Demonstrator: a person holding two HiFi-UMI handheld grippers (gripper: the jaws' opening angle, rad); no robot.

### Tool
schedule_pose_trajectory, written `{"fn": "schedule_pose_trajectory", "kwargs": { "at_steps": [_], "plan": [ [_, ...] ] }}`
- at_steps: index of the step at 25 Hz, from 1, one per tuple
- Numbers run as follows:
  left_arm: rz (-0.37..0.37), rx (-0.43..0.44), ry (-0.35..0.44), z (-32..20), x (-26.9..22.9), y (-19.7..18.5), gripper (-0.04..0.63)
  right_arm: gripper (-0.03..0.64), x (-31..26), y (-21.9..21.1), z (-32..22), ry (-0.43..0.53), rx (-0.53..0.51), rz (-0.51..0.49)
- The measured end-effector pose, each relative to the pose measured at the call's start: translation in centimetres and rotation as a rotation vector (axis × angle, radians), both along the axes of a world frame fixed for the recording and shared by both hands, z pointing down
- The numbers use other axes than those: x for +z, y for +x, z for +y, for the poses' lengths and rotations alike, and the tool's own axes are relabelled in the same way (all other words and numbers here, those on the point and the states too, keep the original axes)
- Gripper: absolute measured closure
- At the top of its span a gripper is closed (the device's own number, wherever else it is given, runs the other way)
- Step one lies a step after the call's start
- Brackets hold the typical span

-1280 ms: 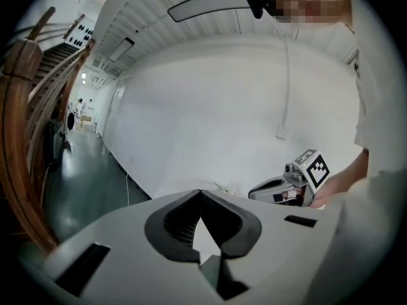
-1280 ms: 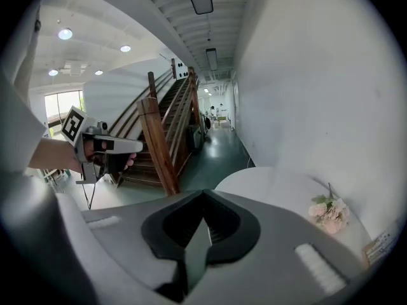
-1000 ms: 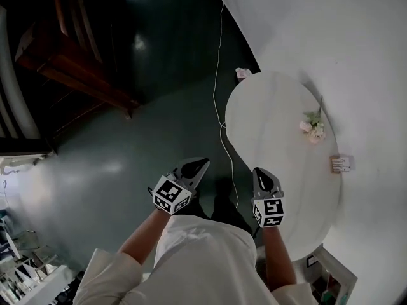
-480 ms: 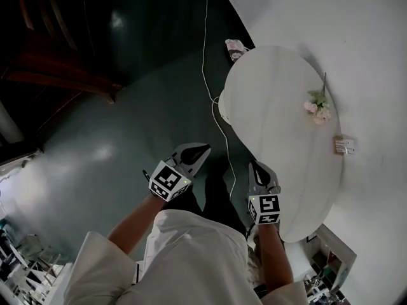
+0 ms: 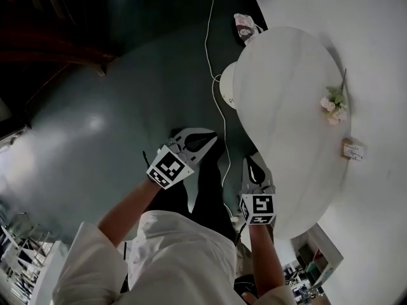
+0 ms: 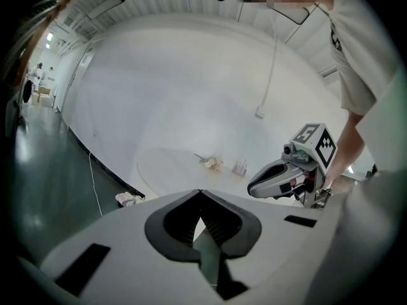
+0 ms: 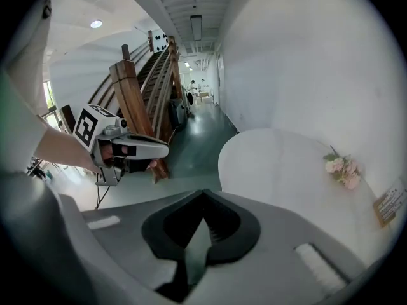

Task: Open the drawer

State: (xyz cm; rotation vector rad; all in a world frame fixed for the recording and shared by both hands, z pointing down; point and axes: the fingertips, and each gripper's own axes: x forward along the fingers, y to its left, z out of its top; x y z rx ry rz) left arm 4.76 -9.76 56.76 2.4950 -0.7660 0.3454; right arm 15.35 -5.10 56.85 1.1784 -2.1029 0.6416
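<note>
Round white table (image 5: 286, 107), right half of the head view, against the white wall. On top: small pink-white flower sprig (image 5: 333, 103) near its right edge; lower right of that, a small card-like item (image 5: 353, 149), apart from the flowers. Floor (image 5: 95, 126) dark green, glossy. White cable (image 5: 210, 43) lies on it from top centre down past the table's left edge. Small pinkish bundle (image 5: 245, 25) on the floor just above the table.

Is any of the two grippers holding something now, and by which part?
Nothing is held. The left gripper and right gripper have shut, empty jaws.
</note>
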Motion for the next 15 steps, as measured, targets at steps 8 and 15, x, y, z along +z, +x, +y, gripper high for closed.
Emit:
{"fn": "schedule_pose_trajectory", "kwargs": {
  "at_steps": [8,15],
  "plan": [
    [0.012,0.011,0.0,-0.4,5.3,0.8,0.589,0.606,4.9,-1.4,0.6,-0.041,-0.03,0.013],
    [0.018,0.043,0.005,-1.3,9.8,2.5,0.589,0.606,8.7,-2.3,0.9,-0.078,-0.051,0.024]
  ]
}}
